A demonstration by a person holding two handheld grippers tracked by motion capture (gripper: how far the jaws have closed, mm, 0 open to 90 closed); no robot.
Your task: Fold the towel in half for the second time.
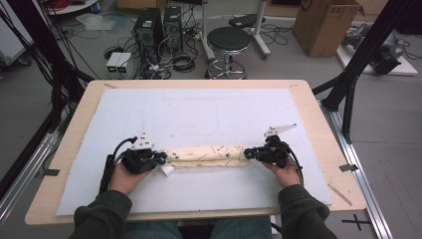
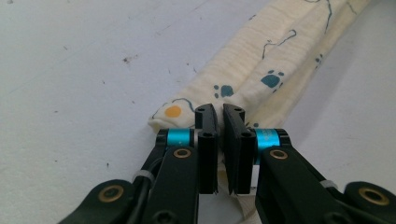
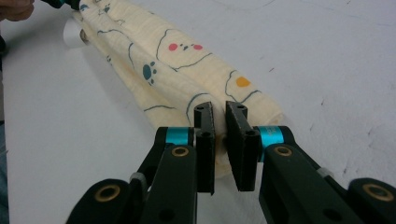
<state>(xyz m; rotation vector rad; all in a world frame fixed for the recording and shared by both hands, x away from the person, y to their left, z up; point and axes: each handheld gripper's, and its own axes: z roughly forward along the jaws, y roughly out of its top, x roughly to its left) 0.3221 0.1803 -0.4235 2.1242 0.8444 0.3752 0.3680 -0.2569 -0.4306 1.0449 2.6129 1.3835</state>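
Observation:
A cream cloth (image 1: 209,155) printed with blue paw marks and coloured dots lies folded into a long narrow strip across the near part of the pale mat (image 1: 199,109). My left gripper (image 1: 163,158) pinches its left end. In the left gripper view the jaws (image 2: 219,114) stand nearly together with the cloth's (image 2: 261,60) edge between them. My right gripper (image 1: 247,154) grips the opposite end; in the right gripper view its jaws (image 3: 219,112) close on the cloth's (image 3: 173,70) folded corner. A white tag (image 1: 167,170) hangs from the left end.
The mat covers most of a wooden table (image 1: 318,119), with bare mat beyond and in front of the cloth. Behind the table stand a black stool (image 1: 228,42), computer towers (image 1: 149,30) and a cardboard box (image 1: 326,22). Black frame posts (image 1: 366,50) flank the sides.

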